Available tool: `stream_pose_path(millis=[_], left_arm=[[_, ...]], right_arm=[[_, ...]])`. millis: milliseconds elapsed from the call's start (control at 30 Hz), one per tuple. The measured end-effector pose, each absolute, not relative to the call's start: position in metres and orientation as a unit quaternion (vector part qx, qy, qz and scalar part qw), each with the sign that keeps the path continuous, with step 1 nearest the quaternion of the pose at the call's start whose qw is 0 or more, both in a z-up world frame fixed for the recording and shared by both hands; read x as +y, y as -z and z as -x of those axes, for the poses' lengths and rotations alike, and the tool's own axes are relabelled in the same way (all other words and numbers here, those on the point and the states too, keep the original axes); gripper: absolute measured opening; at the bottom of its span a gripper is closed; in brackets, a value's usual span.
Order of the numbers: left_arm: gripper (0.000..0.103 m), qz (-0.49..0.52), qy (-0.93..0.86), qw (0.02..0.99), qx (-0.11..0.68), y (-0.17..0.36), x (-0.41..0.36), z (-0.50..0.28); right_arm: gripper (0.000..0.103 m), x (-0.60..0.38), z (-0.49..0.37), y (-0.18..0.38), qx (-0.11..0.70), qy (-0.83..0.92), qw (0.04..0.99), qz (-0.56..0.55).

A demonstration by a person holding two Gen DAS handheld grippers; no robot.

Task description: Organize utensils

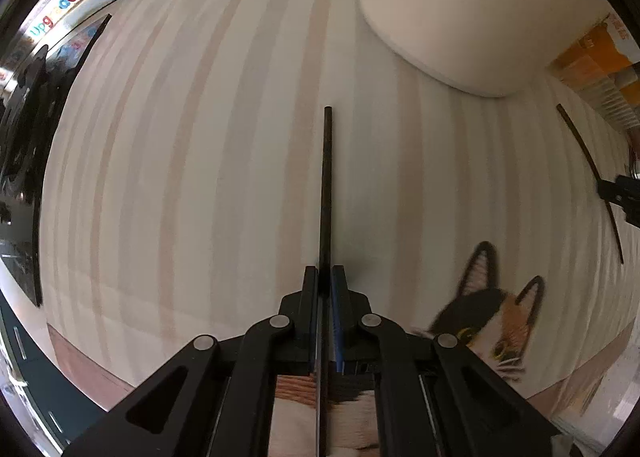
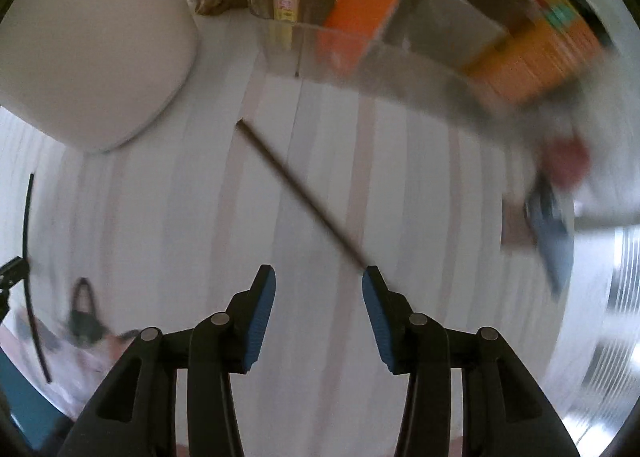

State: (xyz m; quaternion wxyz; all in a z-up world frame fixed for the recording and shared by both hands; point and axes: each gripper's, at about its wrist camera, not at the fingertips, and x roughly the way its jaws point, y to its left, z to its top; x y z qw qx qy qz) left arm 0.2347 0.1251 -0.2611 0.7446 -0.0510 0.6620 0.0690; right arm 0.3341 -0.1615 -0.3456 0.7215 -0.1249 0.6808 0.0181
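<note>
My left gripper (image 1: pixel 325 277) is shut on a thin black chopstick (image 1: pixel 326 185), which sticks straight forward over the striped cloth. The white utensil holder (image 1: pixel 472 9) stands ahead to the right. In the right wrist view my right gripper (image 2: pixel 319 281) is open and empty. A second dark chopstick (image 2: pixel 300 193) lies slanted on the cloth, its near end touching the right fingertip (image 2: pixel 374 277). The holder (image 2: pixel 92 49) is at upper left there. The left gripper's chopstick (image 2: pixel 30 269) shows at the far left edge. In the left wrist view the second chopstick (image 1: pixel 588 165) is at far right.
A striped placemat (image 1: pixel 200 177) with a cat picture (image 1: pixel 492 317) covers the table. Orange boxes and a clear container (image 2: pixel 360 17) stand at the back right. A blue and red item (image 2: pixel 552 225) lies at the right. The right view is motion-blurred.
</note>
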Motion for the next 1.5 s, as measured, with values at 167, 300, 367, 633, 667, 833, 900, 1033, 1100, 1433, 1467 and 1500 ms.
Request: stream_pose_path(millis=[167,300,367,633,667,833,900,1033,1100,1433,1467,1500], left_arm=[[0.009,0.083,-0.083,0.74,0.662,0.264,0.105,-0.244],[0.009,0.122,-0.073,0.731,0.668,0.263,0.13,-0.243],[0.009,0.137,-0.079,0.728,0.667,0.264,0.156,-0.236],[0.033,0.153,-0.083,0.74,0.65,0.243,0.186,-0.225],[0.035,0.145,-0.08,0.74,0.652,0.243,0.186,-0.23],[0.035,0.089,-0.056,0.735,0.67,0.257,0.16,-0.261],[0.034,0.053,-0.051,0.735,0.675,0.263,0.141,-0.272],[0.012,0.024,-0.039,0.748,0.662,0.263,0.126,-0.271],[0.004,0.022,-0.038,0.751,0.659,0.263,0.113,-0.263],[0.002,-0.002,0.006,0.779,0.627,0.247,0.095,-0.238],[0.002,0.0,0.009,0.783,0.622,0.241,0.099,-0.235],[0.002,0.001,0.011,0.789,0.614,0.232,0.096,-0.227]], right_arm=[[0.042,-0.166,-0.347,0.366,0.705,-0.064,0.699,0.106],[0.013,-0.178,-0.338,0.369,0.727,-0.046,0.684,0.028],[0.01,-0.181,-0.324,0.371,0.739,-0.04,0.673,-0.011],[0.007,-0.163,-0.271,0.379,0.761,-0.036,0.642,-0.086],[0.007,-0.162,-0.269,0.378,0.759,-0.035,0.644,-0.085],[0.008,-0.133,-0.293,0.37,0.738,-0.024,0.671,-0.066],[0.008,-0.128,-0.297,0.371,0.735,-0.02,0.674,-0.063],[0.008,-0.115,-0.312,0.369,0.734,-0.011,0.678,-0.04],[0.008,-0.104,-0.313,0.369,0.734,0.001,0.678,-0.044],[0.006,-0.084,-0.304,0.354,0.703,0.011,0.709,-0.059],[0.006,-0.093,-0.303,0.346,0.696,0.007,0.716,-0.062],[0.006,-0.094,-0.299,0.339,0.69,0.003,0.721,-0.066]])
